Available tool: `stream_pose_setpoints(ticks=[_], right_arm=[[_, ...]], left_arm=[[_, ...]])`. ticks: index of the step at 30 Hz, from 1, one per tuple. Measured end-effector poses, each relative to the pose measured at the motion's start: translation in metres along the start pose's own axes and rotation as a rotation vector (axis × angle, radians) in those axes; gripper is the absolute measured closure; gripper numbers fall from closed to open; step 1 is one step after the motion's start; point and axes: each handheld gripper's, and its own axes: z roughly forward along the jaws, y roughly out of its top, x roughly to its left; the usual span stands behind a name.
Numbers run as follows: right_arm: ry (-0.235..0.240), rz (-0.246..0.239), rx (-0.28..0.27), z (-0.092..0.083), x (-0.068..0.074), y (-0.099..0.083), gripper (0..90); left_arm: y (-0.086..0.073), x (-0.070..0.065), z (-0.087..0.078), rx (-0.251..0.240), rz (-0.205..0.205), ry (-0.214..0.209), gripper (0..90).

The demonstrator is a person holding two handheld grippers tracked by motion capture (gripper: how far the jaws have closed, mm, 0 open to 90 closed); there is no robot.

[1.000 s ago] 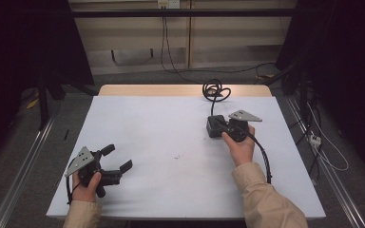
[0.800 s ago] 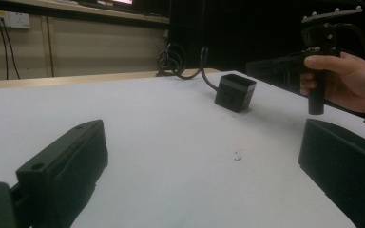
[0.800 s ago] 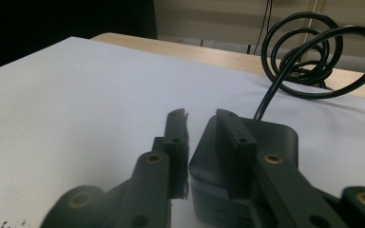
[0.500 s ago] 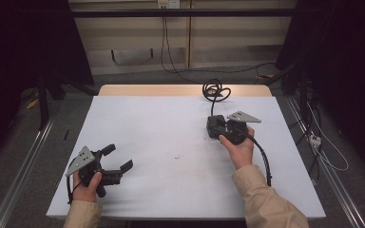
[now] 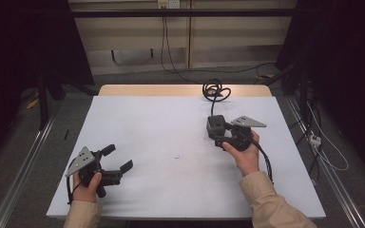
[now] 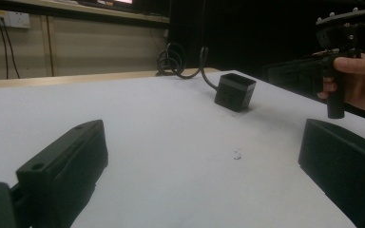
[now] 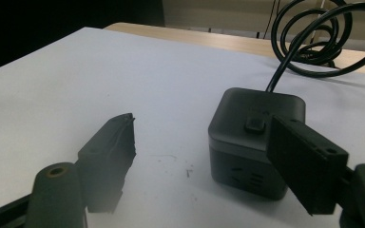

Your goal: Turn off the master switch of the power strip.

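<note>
Where both grippers are seen from above, findings are as follows.

Surface: white rectangular table top (image 5: pixel 161 137) with a light wooden strip along its far edge; a small dark speck (image 5: pixel 176 156) sits near centre frame.

Cube: small black plastic cube-shaped box (image 5: pixel 215 125) with a raised button on its top face, standing flat on the table right of centre in the high view. It rests upright.

Cord: black cable (image 5: pixel 215 90) leaves the cube's far side and coils in loops at the upper centre, on the wooden strip.

Left gripper: black two-jaw left gripper (image 5: pixel 119 159) with grey three-cornered plate, lower left of the high view, held by the person's left hand (image 5: pixel 88 184). Jaws spread wide, nothing between them; in the left gripper view they frame bare table.

Right gripper: black two-jaw right gripper (image 7: pixel 199 156), held by the right hand (image 5: pixel 245 154) right of centre. Jaws spread apart. In the right gripper view the cube stands just ahead, partly behind the right-hand jaw; contact cannot be determined.

Sleeves: beige sleeves (image 5: pixel 275 204) enter at the bottom edge.
</note>
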Motion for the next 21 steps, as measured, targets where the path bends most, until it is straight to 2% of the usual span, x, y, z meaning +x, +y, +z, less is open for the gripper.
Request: stream_pose_setpoints(ticks=[4,8,14,21], right_arm=[[0.011,0.007,0.007,-0.006,0.0,-0.004,21.5],[0.013,-0.017,0.016,-0.012,0.001,-0.006,19.7],[0.027,-0.009,0.021,-0.02,0.002,-0.011,16.8],[0.035,-0.035,0.041,-0.028,0.004,-0.019,15.6]], left_arm=[[0.0,0.0,0.0,0.0,0.0,0.0,2.1],[0.0,0.0,0.0,-0.001,-0.003,0.001,2.1],[0.0,0.001,-0.001,-0.004,-0.004,0.005,2.0],[0.0,0.001,-0.002,-0.004,-0.005,0.006,2.0]])
